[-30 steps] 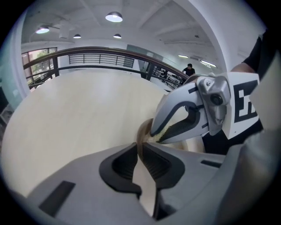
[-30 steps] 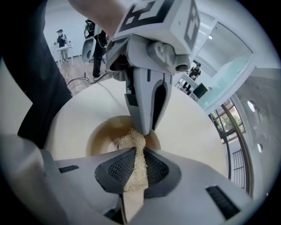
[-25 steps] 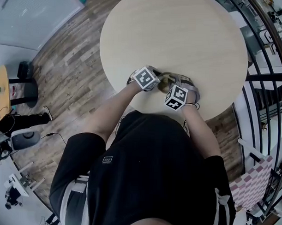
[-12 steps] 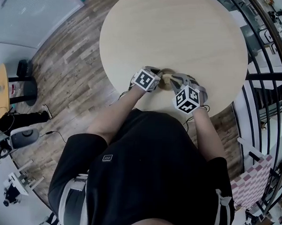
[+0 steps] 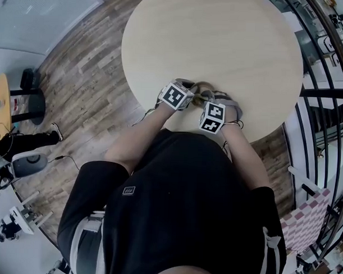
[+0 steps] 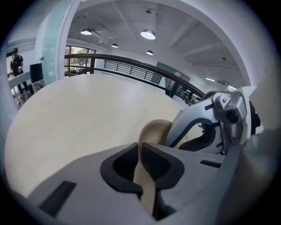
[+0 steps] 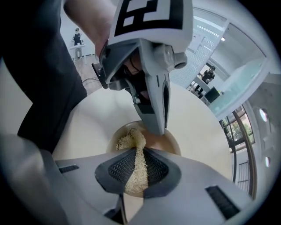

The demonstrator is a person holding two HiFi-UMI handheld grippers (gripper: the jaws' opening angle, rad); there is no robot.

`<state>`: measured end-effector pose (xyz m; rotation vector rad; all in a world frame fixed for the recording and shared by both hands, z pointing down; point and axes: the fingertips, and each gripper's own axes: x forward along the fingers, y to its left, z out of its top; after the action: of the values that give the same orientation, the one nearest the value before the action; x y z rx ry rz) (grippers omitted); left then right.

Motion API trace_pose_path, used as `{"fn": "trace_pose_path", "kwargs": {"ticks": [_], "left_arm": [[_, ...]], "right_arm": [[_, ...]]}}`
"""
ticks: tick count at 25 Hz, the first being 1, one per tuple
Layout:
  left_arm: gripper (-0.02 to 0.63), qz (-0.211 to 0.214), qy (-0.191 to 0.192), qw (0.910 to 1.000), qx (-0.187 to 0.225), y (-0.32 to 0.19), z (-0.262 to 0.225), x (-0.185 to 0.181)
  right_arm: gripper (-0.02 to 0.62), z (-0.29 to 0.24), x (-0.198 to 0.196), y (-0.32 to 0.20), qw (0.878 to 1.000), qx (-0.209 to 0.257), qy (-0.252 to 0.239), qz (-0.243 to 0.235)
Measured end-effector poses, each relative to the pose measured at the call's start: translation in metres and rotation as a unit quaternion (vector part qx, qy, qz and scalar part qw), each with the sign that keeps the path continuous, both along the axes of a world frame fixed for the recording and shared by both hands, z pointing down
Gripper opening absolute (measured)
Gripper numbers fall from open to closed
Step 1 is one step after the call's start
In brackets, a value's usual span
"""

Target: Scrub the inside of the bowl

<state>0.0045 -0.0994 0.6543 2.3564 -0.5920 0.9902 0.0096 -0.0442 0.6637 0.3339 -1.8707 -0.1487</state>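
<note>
On the round pale desk [image 5: 219,45], near our edge, we steady the tan bowl [image 7: 170,141] with the left claw [image 6: 139,148], its jaws just closing onto the rim, so our right claw [image 7: 139,151], clamped on a fibrous scrubber [image 7: 131,139], can press inside without the bowl sliding.

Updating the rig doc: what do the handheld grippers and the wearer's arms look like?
The left gripper and right gripper: light grey moulded bodies, dark pads on the fingers, meshed on the right. Each carries a white cube with black square markers. Black short-sleeved shirt; a thin dark cord hangs by the left wrist.
</note>
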Motion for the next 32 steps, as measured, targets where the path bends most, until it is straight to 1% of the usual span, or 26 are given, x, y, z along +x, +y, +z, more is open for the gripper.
{"fn": "trace_pose_path", "kwargs": {"ticks": [2,4,6,9,11,14,17,19,21,23,26,28,30,32], "left_arm": [[0.032,-0.008,0.003,1.0,-0.001,0.001,0.0,-0.001],[0.035,-0.026,0.005,0.9995,-0.019,0.003,0.001,-0.004],[0.042,-0.042,0.018,0.9981,-0.041,0.006,0.0,-0.006],[0.055,-0.046,0.037,0.9966,-0.058,0.015,-0.002,-0.005],[0.064,-0.049,0.048,0.9953,-0.068,0.022,-0.004,-0.001],[0.064,-0.074,0.07,0.9908,-0.089,0.025,-0.008,0.007],[0.064,-0.108,0.088,0.9849,-0.102,0.021,-0.011,0.01],[0.063,-0.118,0.088,0.9836,-0.105,0.021,-0.011,0.01],[0.063,-0.111,0.072,0.9867,-0.094,0.021,-0.009,0.008],[0.061,-0.104,0.056,0.9897,-0.08,0.021,-0.006,0.005],[0.059,-0.102,0.045,0.9917,-0.064,0.019,-0.003,0.003],[0.055,-0.105,0.046,0.9915,-0.061,0.019,-0.003,0.002],[0.054,-0.105,0.049,0.9912,-0.064,0.019,-0.003,0.004],[0.052,-0.097,0.05,0.9921,-0.062,0.021,-0.006,0.006]], "right_arm": [[0.058,0.006,0.005,-0.006,1.0,0.011,0.01,0.001],[0.058,0.009,0.009,-0.013,1.0,0.023,0.01,0.016],[0.058,0.007,0.012,-0.021,0.998,0.045,0.01,0.033],[0.058,0.002,0.02,-0.033,0.995,0.077,0.013,0.058],[0.058,-0.001,0.027,-0.038,0.993,0.078,0.004,0.083],[0.058,-0.011,0.036,-0.043,0.989,0.052,-0.041,0.132],[0.058,-0.033,0.047,-0.048,0.977,0.036,-0.103,0.186],[0.058,-0.048,0.056,-0.048,0.97,0.032,-0.126,0.207],[0.058,-0.059,0.057,-0.043,0.97,0.019,-0.131,0.202],[0.058,-0.062,0.049,-0.031,0.977,-0.008,-0.127,0.173],[0.058,-0.047,0.031,-0.007,0.989,-0.051,-0.09,0.107],[0.058,-0.03,0.023,0.005,0.992,-0.07,-0.064,0.078],[0.058,-0.014,0.021,0.008,0.993,-0.075,-0.054,0.075],[0.058,-0.004,0.024,0.0,0.993,-0.062,-0.051,0.084]]}}
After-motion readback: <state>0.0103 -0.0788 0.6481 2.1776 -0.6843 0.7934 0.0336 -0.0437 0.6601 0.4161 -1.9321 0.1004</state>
